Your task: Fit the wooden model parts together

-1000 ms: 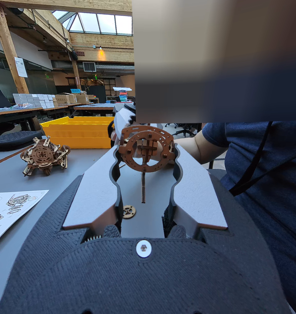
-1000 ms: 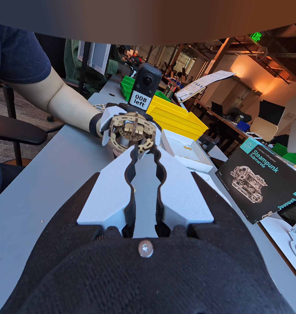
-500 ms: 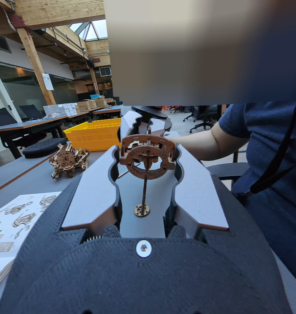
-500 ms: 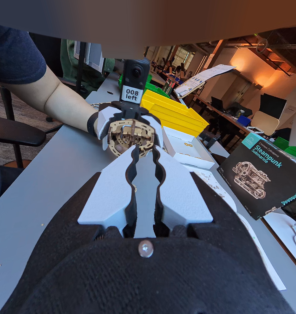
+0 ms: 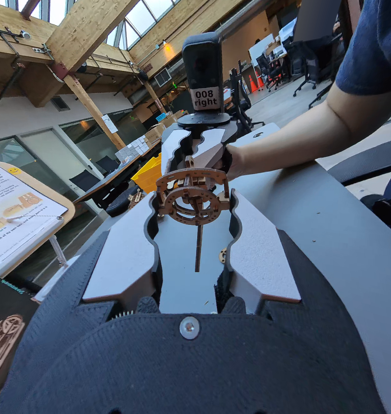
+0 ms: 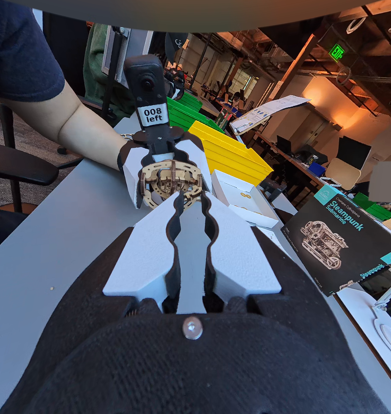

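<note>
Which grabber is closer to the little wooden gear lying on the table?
Left. The small gear lies right beside the left gripper, against its finger. The right gripper is farther off, beyond the wooden ring assembly.

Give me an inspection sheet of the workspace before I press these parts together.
Surface: grey table, a few wood crumbs.
Job's things: wooden ring assembly with a rod hanging below it; small wooden piece at its top.
Clutter: loose small gear on the table; white tray, black kit box, yellow bin, instruction sheet on a stand.
Grippers: left gripper shut on the ring assembly's sides; right gripper opposite, appears to pinch the small wooden piece.
Cables: nothing seen.
Surroundings: open workshop with green bins and office chairs.
</note>
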Available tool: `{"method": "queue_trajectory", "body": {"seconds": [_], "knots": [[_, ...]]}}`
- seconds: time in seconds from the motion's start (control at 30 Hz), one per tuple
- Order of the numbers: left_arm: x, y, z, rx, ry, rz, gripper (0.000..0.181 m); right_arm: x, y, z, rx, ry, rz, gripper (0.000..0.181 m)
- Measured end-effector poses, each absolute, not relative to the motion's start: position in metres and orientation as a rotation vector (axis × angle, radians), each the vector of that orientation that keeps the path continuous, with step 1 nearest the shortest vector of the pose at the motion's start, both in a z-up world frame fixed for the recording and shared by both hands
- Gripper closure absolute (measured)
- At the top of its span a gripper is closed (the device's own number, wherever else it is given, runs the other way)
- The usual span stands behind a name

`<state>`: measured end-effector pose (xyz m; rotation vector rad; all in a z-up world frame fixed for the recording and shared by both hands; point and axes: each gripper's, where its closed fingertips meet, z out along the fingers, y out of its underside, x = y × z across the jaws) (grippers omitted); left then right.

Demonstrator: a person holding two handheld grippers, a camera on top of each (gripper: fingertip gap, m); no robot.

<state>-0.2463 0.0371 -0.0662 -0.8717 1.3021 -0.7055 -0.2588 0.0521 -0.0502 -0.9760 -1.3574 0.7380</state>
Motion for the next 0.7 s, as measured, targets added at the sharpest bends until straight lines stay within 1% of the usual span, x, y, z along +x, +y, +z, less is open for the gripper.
{"method": "queue_trajectory", "body": {"seconds": [0.17, 0.23, 0.37, 0.47, 0.6, 0.7], "knots": [[-0.245, 0.037, -0.070, -0.874, 1.341, -0.649, 0.119, -0.258, 0.052, -0.053, -0.960, -1.392, 0.693, 0.166], [-0.244, 0.036, -0.074, -0.897, 1.360, -0.670, 0.120, -0.255, 0.053, -0.055, -0.971, -1.419, 0.668, 0.161], [-0.244, 0.041, -0.086, -0.943, 1.409, -0.655, 0.120, -0.242, 0.055, -0.060, -1.037, -1.483, 0.694, 0.162], [-0.243, 0.044, -0.097, -0.977, 1.462, -0.623, 0.120, -0.236, 0.067, -0.047, -1.115, -1.421, 0.695, 0.162], [-0.240, 0.045, -0.108, -1.000, 1.510, -0.580, 0.119, -0.249, 0.070, -0.076, -1.246, -1.651, 0.450, 0.161], [-0.240, 0.047, -0.115, -1.012, 1.542, -0.540, 0.119, -0.256, 0.066, -0.093, -1.336, -1.768, 0.439, 0.164]]}}
